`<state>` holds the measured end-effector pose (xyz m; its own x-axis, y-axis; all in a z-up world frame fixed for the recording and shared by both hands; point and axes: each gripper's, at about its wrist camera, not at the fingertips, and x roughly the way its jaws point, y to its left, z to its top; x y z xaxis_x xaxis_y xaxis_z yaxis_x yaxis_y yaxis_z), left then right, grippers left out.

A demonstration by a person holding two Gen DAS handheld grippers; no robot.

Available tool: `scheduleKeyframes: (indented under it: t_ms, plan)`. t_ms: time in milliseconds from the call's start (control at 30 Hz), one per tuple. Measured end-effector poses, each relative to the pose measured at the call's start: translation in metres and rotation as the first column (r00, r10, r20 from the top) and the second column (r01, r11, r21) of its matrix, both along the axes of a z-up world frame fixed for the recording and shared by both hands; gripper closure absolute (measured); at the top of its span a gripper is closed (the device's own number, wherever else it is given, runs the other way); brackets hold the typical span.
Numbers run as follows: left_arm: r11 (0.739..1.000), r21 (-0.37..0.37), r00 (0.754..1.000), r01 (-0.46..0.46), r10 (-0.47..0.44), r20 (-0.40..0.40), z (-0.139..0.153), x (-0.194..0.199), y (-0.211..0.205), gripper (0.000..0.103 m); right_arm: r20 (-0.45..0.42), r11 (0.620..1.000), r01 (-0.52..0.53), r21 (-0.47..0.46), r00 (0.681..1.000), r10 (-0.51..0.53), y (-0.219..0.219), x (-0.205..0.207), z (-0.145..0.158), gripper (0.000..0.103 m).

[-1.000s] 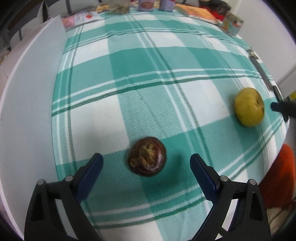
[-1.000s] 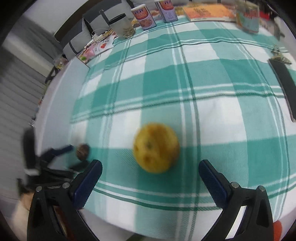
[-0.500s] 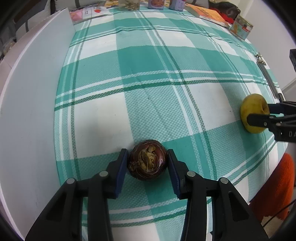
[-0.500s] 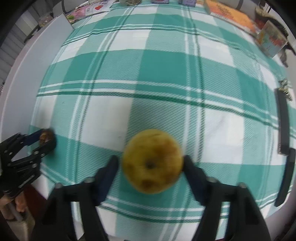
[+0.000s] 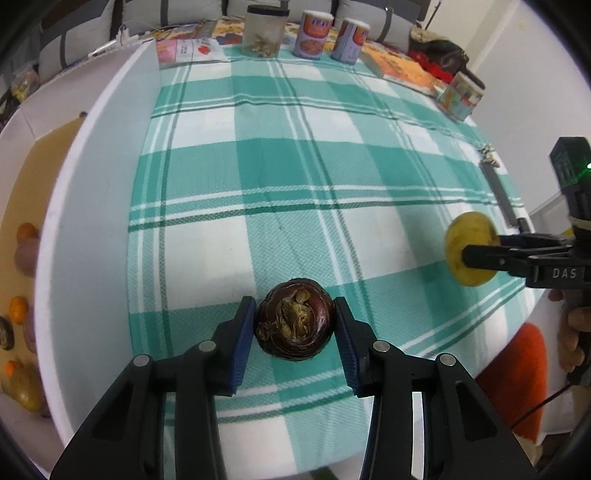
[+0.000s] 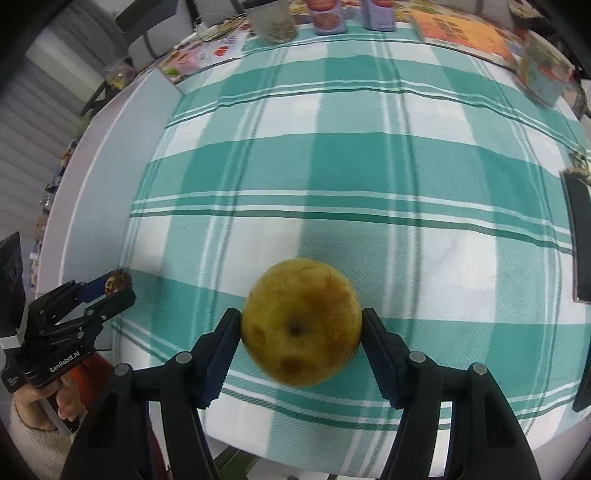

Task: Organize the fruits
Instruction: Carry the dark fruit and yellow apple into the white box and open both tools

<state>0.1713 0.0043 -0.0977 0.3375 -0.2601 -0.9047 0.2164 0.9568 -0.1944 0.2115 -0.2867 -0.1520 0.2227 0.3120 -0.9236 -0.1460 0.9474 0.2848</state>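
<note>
A dark brown mangosteen [image 5: 294, 323] sits between the blue pads of my left gripper [image 5: 294, 332], which is shut on it and holds it a little above the green checked cloth [image 5: 295, 177]. My right gripper [image 6: 301, 334] is shut on a yellow, brown-spotted pear [image 6: 301, 321], also lifted over the cloth. From the left wrist view the pear [image 5: 469, 253] and the right gripper [image 5: 471, 254] show at the right edge. In the right wrist view the left gripper [image 6: 116, 288] with the mangosteen [image 6: 117, 284] shows at the far left.
A white box wall [image 5: 92, 221] stands along the left, with several small fruits [image 5: 22, 306] on its tan floor. Jars and cans [image 5: 314, 35], books [image 5: 399, 68] and a tin [image 5: 460, 96] line the far edge. A dark strap [image 6: 578, 236] lies at the right.
Both grippers went from wide open around their fruit to shut on it. The left then rose with the mangosteen; the right shifted with the pear, which now hangs above the cloth.
</note>
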Motion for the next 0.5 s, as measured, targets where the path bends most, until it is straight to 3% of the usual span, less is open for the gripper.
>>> scheduleKeyframes:
  t_ms: [100,267,400,500]
  plan:
    - [0.997,-0.077,1.000,-0.009,0.009,0.006,0.021,-0.008,0.012,0.060,-0.018,0.994,-0.003,0.112,1.000,0.005,0.013,0.002,0.007,0.038]
    - [0.987,-0.159,0.994,-0.040,0.055,0.091,0.089,-0.015,0.066,0.060,-0.022,0.960,-0.039,0.276,0.999,0.047,0.063,0.011,0.032,0.038]
    - [0.978,-0.173,0.981,-0.115,0.139,0.132,0.130,-0.010,0.131,0.060,0.019,0.931,-0.127,0.342,0.992,0.128,0.115,0.016,0.065,0.038]
    - [0.973,-0.094,0.963,-0.211,0.223,0.151,0.141,-0.001,0.188,0.060,0.060,0.909,-0.220,0.355,0.975,0.213,0.170,0.017,0.091,0.038]
